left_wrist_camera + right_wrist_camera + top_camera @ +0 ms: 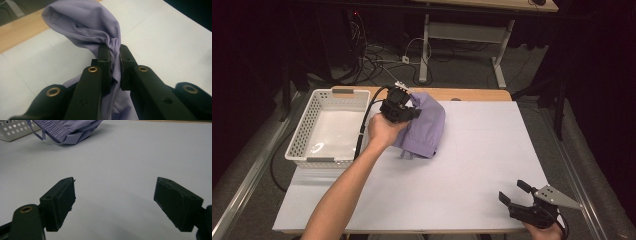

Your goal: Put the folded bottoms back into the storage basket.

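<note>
Dark room all around, with a tangle of cables [377,55] on the floor behind and the white legs of another desk [462,35] further back. Up front I've got a white sheet covering most of my table [472,165], with a strip of bare wood showing along the far edge.

My left gripper [404,102] is clamped down on the purple cloth [427,125]. In the left gripper view you can see the fabric [85,22] bunched and pinched right between the two black jaws, with more of it hanging down under them and a fold puffing up past the tips. From above, the cloth sits near the far middle of the table, just beside the white basket [307,127], and its lower end has a gathered elastic hem with a little drawstring dangling; that shows well in the right gripper view [67,128]. Can't tell for sure whether the bottom edge touches the sheet or hangs just off it.

Basket is on the far left corner, perforated walls, with something clear and shiny lying in the bottom.

My right gripper [514,192] is parked at the near right corner, jaws spread wide with nothing between them, just pointing across the sheet towards the cloth.

No writing, logos or labels I can read on anything, and the cloth is plain.
</note>
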`<state>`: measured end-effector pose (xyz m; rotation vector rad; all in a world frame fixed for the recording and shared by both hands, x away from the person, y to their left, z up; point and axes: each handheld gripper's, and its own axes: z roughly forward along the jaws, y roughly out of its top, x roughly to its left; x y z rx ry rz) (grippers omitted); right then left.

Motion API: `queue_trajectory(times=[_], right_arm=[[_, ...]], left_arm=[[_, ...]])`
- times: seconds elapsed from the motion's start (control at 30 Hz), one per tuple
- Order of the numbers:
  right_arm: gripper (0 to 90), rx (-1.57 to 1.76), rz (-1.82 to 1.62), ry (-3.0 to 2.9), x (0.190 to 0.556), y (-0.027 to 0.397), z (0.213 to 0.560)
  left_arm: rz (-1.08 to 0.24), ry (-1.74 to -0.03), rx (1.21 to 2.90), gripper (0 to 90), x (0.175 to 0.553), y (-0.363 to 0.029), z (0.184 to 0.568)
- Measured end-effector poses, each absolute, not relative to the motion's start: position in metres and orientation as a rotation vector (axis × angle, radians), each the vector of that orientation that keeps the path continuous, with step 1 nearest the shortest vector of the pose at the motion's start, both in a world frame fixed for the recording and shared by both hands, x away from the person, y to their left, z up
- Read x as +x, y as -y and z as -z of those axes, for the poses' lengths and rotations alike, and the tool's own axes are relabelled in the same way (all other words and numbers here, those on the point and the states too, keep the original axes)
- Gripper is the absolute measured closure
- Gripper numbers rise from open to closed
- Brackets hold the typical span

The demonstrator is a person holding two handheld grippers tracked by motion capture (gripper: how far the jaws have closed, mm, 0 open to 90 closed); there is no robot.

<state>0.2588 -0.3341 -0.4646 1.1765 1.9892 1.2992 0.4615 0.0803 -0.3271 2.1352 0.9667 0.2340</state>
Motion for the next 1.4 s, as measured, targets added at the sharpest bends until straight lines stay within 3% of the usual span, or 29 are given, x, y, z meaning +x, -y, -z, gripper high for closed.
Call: queue_trajectory(times=[1.4], right_arm=[[18.7,1.185,-1.305,-1.988,0.258,0.335,0.465]], left_arm=[[-0.308,-1.019,2.023,80.2,0.432,-0.143,0.270]])
